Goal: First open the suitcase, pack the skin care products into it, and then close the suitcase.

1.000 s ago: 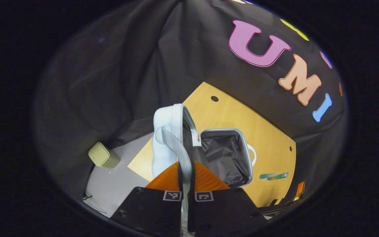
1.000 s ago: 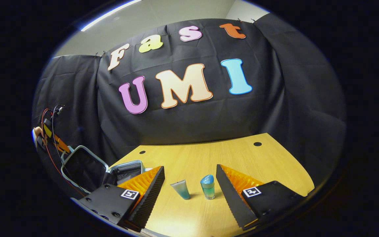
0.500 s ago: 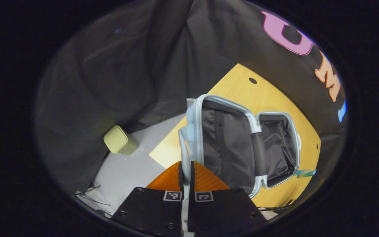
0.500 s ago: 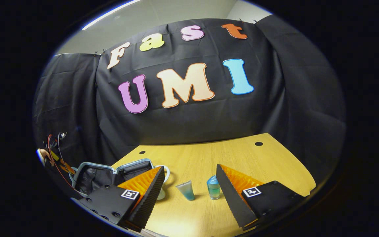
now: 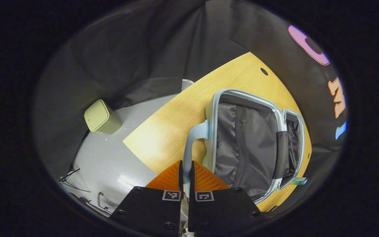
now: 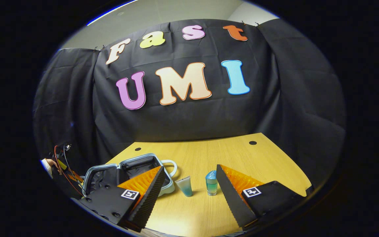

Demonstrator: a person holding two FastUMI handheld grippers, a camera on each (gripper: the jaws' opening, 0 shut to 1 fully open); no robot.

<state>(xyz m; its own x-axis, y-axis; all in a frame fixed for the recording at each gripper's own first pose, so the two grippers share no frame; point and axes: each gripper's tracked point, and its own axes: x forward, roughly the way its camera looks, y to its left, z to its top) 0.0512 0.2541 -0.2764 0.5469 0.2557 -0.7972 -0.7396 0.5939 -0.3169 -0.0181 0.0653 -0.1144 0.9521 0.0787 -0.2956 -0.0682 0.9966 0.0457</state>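
In the left gripper view, the left tool (image 5: 186,176) is closed tight on the pale blue handle (image 5: 192,141) of the suitcase (image 5: 252,144). Both its fingers press on the strap, with almost no gap between them. The suitcase lies on the wooden worktop (image 5: 176,118) with its lid folded out flat, so the dark lining of both halves shows. A small green box (image 5: 101,117) stands on the grey floor, well apart from the worktop.

In the right gripper view, the right tool (image 6: 189,187) is wide open and holds nothing. Between its fingers stand two skin care products on the worktop (image 6: 209,154): a small tube (image 6: 185,186) and a bottle with a blue cap (image 6: 211,183), near each other but not touching. The suitcase (image 6: 133,171) lies open to the left of them, just beside the tube.

I judge that the opening step is almost done. The next move calls for the left tool to let go of the handle, and for the right tool to go down around one product, close on it, and carry it over the rim into the case.
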